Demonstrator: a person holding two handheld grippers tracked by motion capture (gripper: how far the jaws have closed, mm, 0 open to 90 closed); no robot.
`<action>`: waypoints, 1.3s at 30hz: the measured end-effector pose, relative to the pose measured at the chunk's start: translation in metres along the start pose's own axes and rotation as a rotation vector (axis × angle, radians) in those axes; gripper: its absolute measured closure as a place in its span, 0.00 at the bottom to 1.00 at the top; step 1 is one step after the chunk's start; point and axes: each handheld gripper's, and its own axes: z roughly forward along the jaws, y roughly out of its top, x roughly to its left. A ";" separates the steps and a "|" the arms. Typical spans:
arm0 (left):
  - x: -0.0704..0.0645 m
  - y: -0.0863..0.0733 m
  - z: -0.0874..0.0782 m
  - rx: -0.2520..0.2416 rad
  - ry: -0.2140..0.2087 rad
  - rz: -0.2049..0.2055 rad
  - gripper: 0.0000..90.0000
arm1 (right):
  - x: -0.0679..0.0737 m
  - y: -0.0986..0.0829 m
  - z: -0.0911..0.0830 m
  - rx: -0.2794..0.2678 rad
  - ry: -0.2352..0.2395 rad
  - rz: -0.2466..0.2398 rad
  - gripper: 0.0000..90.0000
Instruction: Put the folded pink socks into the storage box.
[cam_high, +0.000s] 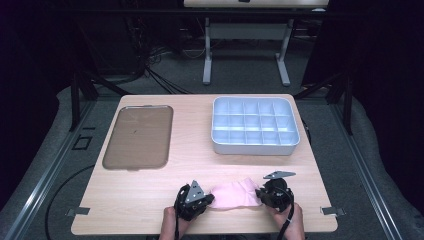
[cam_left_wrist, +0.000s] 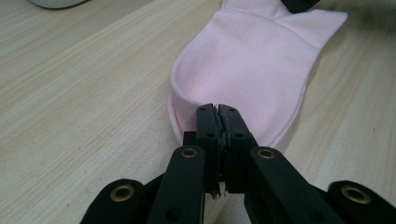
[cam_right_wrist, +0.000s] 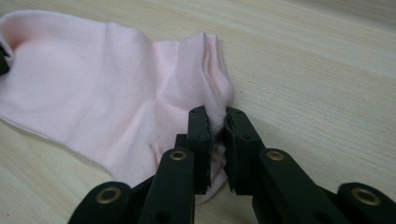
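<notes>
The pink sock (cam_high: 231, 195), bearing no readable writing, lies flat; the left gripper (cam_left_wrist: 218, 108) pinches one end, the right gripper (cam_right_wrist: 216, 115) clamps its other end.

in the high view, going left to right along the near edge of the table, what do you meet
left tongs → pink sock → right tongs, each shut on one end of the sock

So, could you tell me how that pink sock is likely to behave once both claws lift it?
The pink sock is thin knit and bunches at the right claw, so it will probably sag between grips. It likely weighs little. The left claw pinches only an edge, which might slip.
</notes>
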 end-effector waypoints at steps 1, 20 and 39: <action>0.000 0.000 0.000 0.000 0.001 0.001 0.97 | -0.002 -0.001 0.000 -0.011 0.014 0.007 0.92; -0.001 0.000 0.000 -0.001 0.006 0.003 0.97 | 0.060 0.007 -0.020 -0.075 -0.331 -0.306 0.92; 0.000 0.000 0.000 0.000 0.005 -0.001 0.97 | 0.089 0.020 -0.030 -0.136 -0.170 -0.352 0.92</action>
